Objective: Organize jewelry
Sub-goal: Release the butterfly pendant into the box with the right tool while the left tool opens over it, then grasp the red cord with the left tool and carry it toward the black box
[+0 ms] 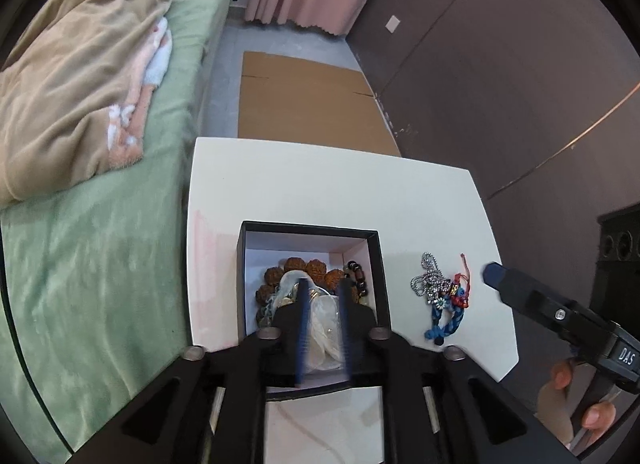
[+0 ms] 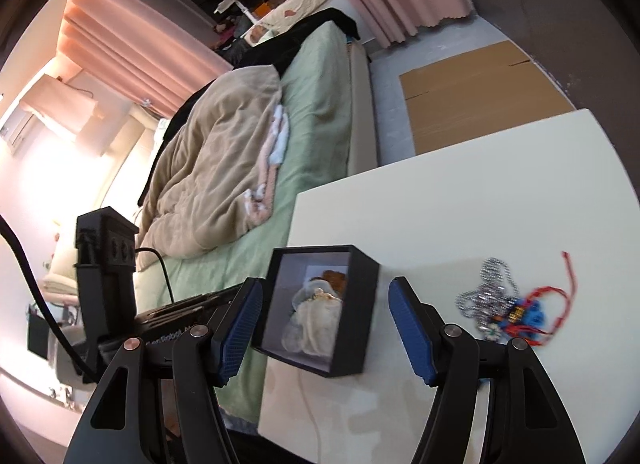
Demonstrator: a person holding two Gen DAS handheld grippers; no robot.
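Note:
A black open box [image 1: 372, 264] stands on the white table [image 1: 320, 183]. It holds a brown bead bracelet [image 1: 312, 268], a dark bead bracelet [image 1: 358, 278] and a clear plastic bag [image 1: 326, 328]. My left gripper [image 1: 325, 288] is over the box, its blue pads narrowly apart around the bag. Right of the box lies a silver chain [image 1: 430, 278] tangled with blue and red cords [image 1: 452, 308]. My right gripper [image 2: 324, 312] is open and empty, above the table, with the box [image 2: 356, 312] between its fingers in view. The chain pile [image 2: 496, 296] lies to its right.
A bed with a green sheet [image 1: 100, 264] and a beige blanket [image 1: 72, 83] runs along the table's left side. Flat cardboard [image 1: 308, 103] lies on the floor beyond the table. A dark wall [image 1: 500, 63] is on the right. A black speaker [image 1: 618, 248] stands at far right.

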